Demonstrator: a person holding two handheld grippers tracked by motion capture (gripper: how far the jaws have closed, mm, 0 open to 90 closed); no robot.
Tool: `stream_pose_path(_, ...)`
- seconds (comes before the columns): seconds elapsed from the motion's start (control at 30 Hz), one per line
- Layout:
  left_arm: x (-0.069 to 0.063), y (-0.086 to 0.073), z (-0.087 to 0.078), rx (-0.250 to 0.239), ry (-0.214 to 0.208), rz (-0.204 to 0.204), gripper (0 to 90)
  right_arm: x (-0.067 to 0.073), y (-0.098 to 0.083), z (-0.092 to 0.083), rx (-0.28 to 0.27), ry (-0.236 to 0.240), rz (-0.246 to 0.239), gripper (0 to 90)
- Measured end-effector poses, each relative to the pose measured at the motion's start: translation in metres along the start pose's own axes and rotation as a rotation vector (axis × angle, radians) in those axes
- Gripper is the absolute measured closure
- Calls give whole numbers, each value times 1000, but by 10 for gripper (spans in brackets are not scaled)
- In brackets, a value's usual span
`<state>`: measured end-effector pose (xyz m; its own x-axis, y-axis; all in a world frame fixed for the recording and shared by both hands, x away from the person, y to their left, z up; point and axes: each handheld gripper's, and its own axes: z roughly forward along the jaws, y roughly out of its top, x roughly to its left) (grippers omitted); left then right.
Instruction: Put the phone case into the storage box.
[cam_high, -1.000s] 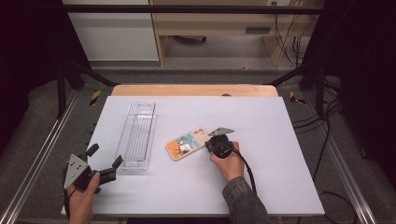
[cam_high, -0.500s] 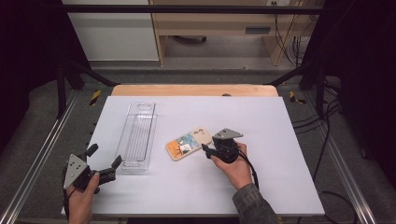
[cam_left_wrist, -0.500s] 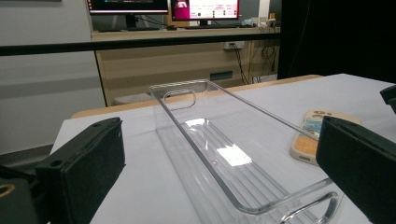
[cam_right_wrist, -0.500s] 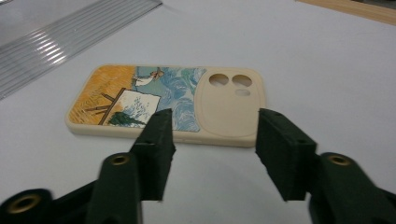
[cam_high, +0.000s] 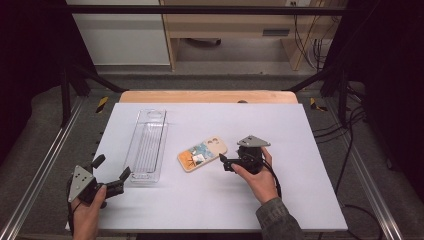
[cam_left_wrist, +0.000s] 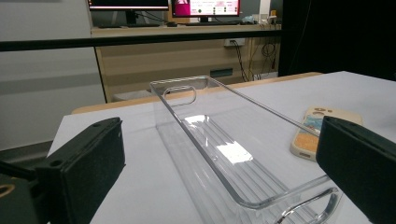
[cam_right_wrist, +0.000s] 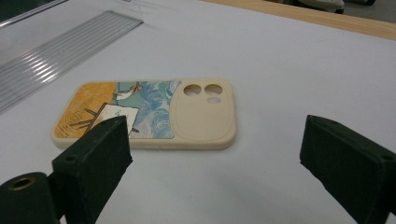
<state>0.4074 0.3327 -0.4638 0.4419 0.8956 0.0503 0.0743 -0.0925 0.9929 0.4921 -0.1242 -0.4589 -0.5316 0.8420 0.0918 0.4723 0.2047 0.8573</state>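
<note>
- The phone case (cam_high: 202, 154) lies flat on the white table (cam_high: 310, 200), printed back up, just to the right of the clear tray (cam_high: 147, 145) and apart from it; I see it lying the same way in my right gripper view (cam_right_wrist: 144, 116).
- My right gripper (cam_high: 226, 163) sits just to the right of the case; its jaws have just been opening and now stand wide, with nothing between them, the case lying free just ahead of them.
- My left gripper (cam_high: 111, 174) hovers at the tray's near end, jaws spread wide and holding nothing.
- The tray is empty.
- As I judge it, the case has been set down beside the tray; if it is meant to go inside, I have that step left.
</note>
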Motion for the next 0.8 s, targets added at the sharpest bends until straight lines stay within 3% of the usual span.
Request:
stream_pose_path(0.33,0,0,0,1,0,-5,10,-13,1,-19,-58,-10,15,64)
stream_pose_path(0.43,0,0,0,5,-5,-6,10,-17,0,-28,-84,-39,19,72)
stream_pose_path(0.67,-1,0,2,21,-20,-3,9,-29,-6,-51,-172,-102,-20,70)
stream_pose_path(0.8,-4,1,3,28,-34,7,9,-37,-11,-63,-208,-116,-5,66)
